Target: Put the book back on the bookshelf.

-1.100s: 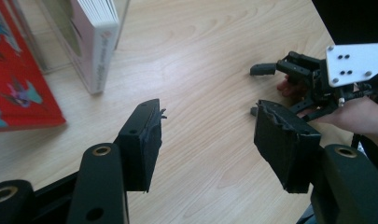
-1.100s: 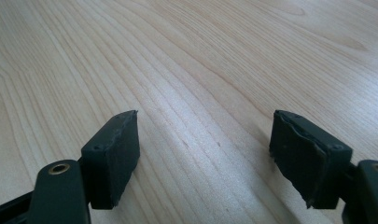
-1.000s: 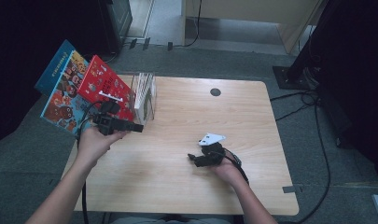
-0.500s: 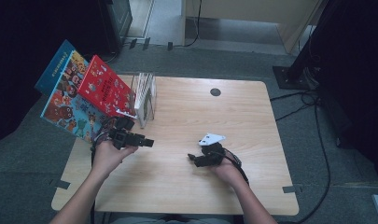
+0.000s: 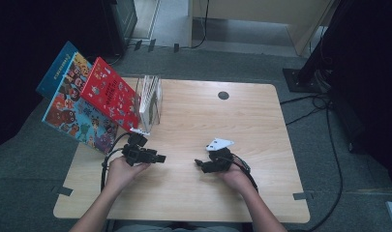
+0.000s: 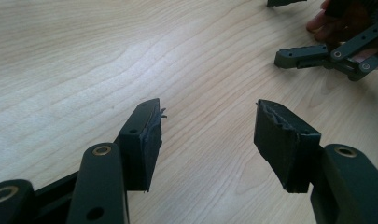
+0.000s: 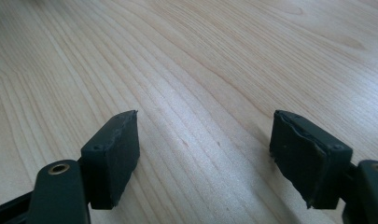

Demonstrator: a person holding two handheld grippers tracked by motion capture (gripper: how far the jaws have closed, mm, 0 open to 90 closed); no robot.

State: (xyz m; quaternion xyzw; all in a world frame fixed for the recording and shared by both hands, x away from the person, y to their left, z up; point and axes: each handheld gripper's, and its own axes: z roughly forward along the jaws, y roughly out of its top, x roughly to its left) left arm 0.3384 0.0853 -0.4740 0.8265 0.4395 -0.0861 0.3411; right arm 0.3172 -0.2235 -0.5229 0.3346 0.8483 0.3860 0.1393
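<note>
Matt pale wood table point(image 7: 214, 56), glossy paper books point(image 5: 94, 104)

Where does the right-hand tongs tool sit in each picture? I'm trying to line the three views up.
High view: the black right tongs lie low on the light wooden table, right of centre.
Left gripper view: the right tongs show at top right.
Right gripper view: its own open jaws rise from the bottom.
Shared landmark: the table's wood grain.
</note>
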